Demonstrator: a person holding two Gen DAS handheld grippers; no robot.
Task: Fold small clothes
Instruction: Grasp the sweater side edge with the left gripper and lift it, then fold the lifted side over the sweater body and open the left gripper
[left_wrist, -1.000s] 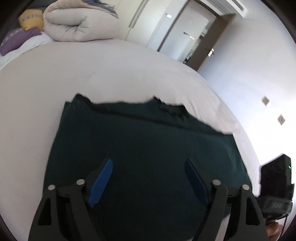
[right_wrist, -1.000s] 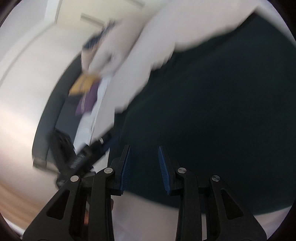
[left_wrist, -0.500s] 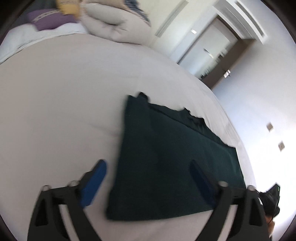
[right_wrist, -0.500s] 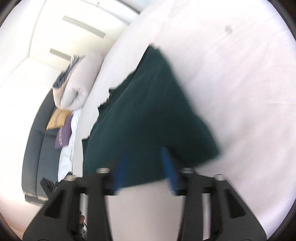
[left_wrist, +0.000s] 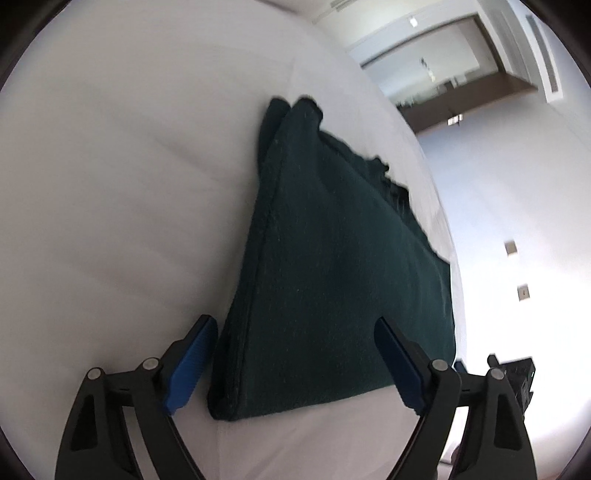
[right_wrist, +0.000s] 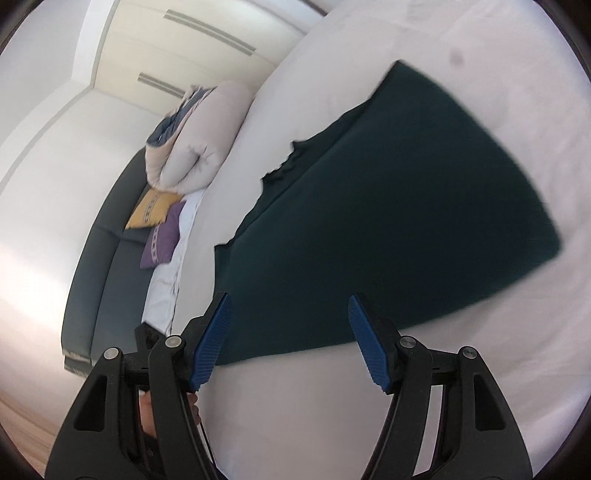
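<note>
A dark green garment (left_wrist: 332, 266) lies folded flat on the white bed (left_wrist: 110, 184). My left gripper (left_wrist: 295, 362) is open and empty, its blue pads straddling the garment's near left corner just above the cloth. In the right wrist view the same garment (right_wrist: 388, 206) lies ahead. My right gripper (right_wrist: 291, 339) is open and empty, over the garment's near edge.
A rolled beige duvet (right_wrist: 199, 140) and yellow and purple cushions (right_wrist: 155, 218) lie on a dark sofa (right_wrist: 99, 266) beyond the bed. A doorway (left_wrist: 443, 81) and wall lie past the bed's far side. A black device (left_wrist: 517, 376) sits at the right.
My left gripper has swung left and now lines up with the garment's left corner. My right gripper has opened wider and pulled back to the near edge.
</note>
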